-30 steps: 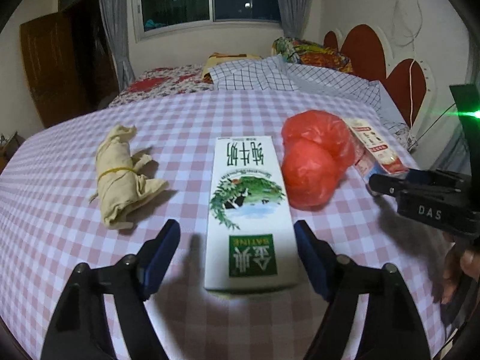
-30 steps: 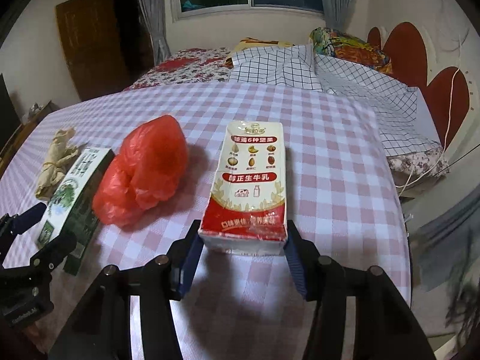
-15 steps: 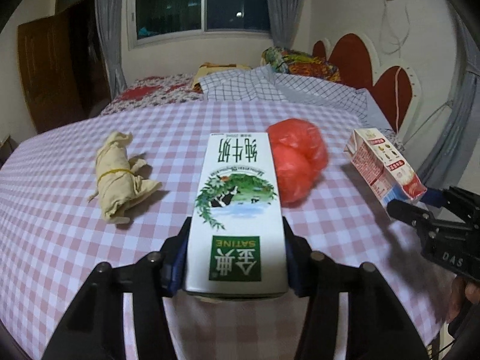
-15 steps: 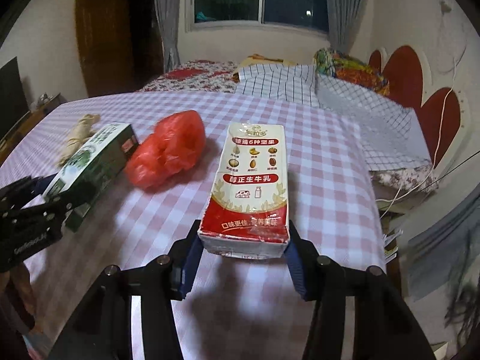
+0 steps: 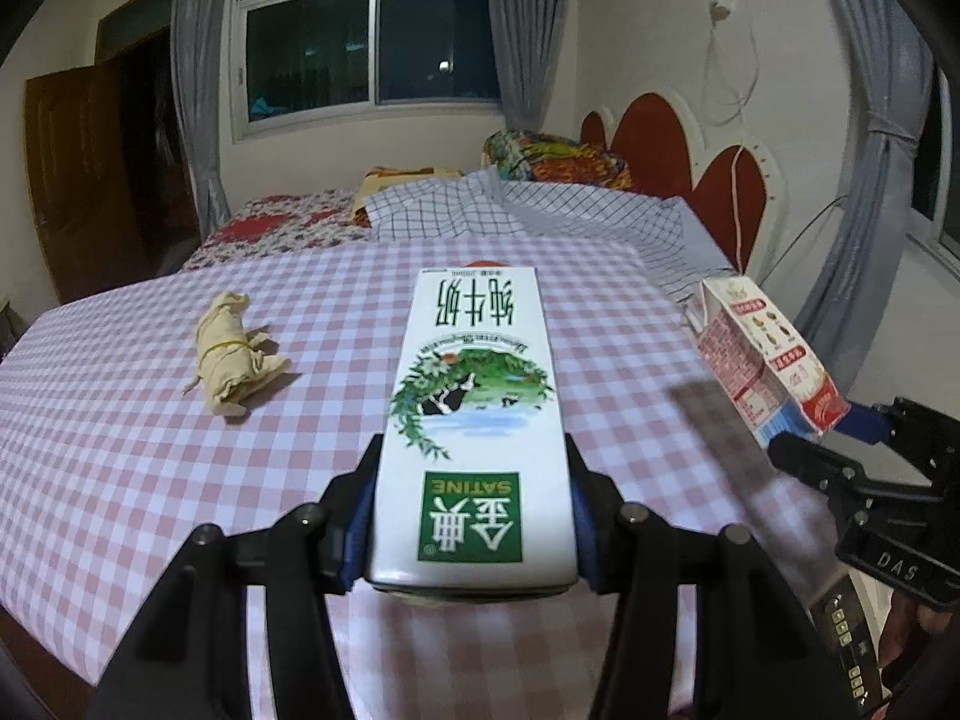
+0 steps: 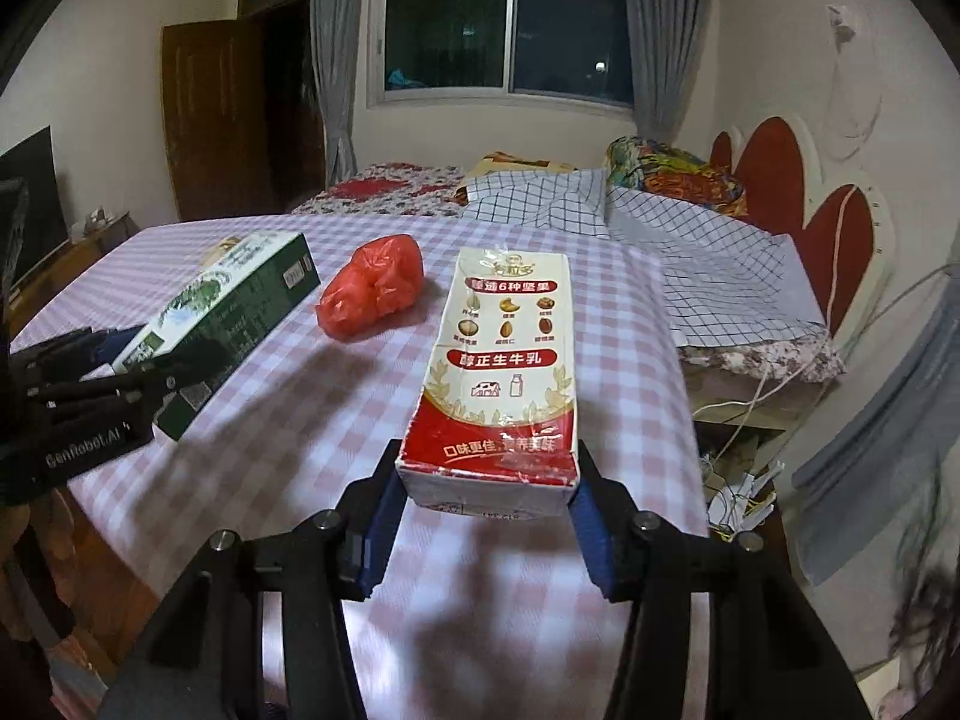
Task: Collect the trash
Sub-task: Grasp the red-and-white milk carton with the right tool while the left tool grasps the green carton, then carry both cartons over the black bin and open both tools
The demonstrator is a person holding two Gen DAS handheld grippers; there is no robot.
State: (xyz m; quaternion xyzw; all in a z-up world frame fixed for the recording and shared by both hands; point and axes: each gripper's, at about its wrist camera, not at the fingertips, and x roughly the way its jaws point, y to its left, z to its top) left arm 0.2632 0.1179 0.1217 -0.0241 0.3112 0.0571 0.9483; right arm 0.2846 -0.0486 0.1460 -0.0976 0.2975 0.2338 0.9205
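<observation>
Left claw [image 5: 471, 531] pinches the near end of a white-and-green carton [image 5: 474, 420], blue pads pressed to its two long sides; the carton runs toward 12 o'clock, held above the table [image 5: 108, 420]. Its face shows a green willow-and-cow scene, Chinese characters upside down at the far end, and a green patch reading "SATINE", also upside down. Right claw [image 6: 489, 525] pinches a red-and-white carton [image 6: 501, 372] the same way, near end between the pads, far end toward 12, lifted off the checked cloth. This carton is scuffed and dented at its red base; its label shows six nuts, a cow and bottle, and Chinese lettering. Both claws point downward at a slant. In the left view the right claw's body at 4 o'clock bears "DAS"; in the right view the left claw's body at 9 reads "GenRobot.AI". A red bag [image 6: 372, 291] lies on the table at 11 in the right view. A tan bundle [image 5: 231, 354], tied with a band, lies at 10 in the left view.
</observation>
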